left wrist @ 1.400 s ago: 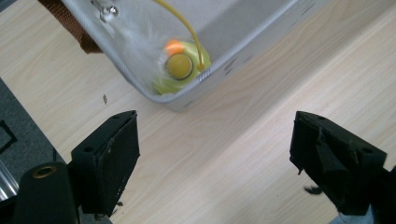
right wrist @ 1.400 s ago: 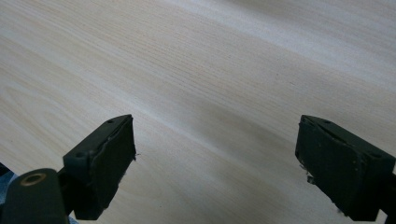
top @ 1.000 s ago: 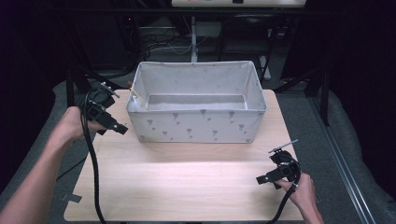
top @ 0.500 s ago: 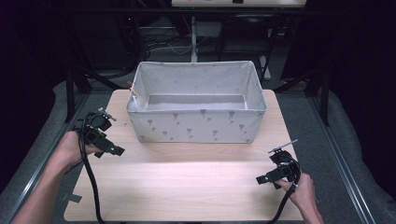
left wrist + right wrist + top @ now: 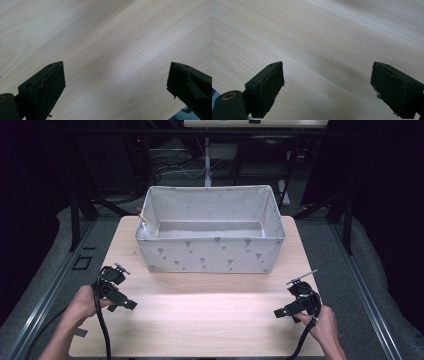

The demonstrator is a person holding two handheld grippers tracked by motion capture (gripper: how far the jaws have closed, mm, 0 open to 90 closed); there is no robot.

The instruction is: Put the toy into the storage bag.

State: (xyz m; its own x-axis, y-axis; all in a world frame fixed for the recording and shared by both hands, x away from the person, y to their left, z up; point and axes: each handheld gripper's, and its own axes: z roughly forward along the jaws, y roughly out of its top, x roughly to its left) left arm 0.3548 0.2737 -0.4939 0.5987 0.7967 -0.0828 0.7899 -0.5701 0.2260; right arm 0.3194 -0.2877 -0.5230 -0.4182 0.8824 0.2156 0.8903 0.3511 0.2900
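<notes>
Count of items on my workbench.
I count one table (image 5: 210, 320), one fabric bin (image 5: 210, 257) on it, two hands (image 5: 82, 302) (image 5: 325, 322), and two grippers, the left (image 5: 120, 301) and the right (image 5: 286, 310). Each gripper carries two black jaws, four in all, and one trailing cable (image 5: 102, 330), two in all. I count one small tag (image 5: 144, 218) on the bin's rim.
</notes>
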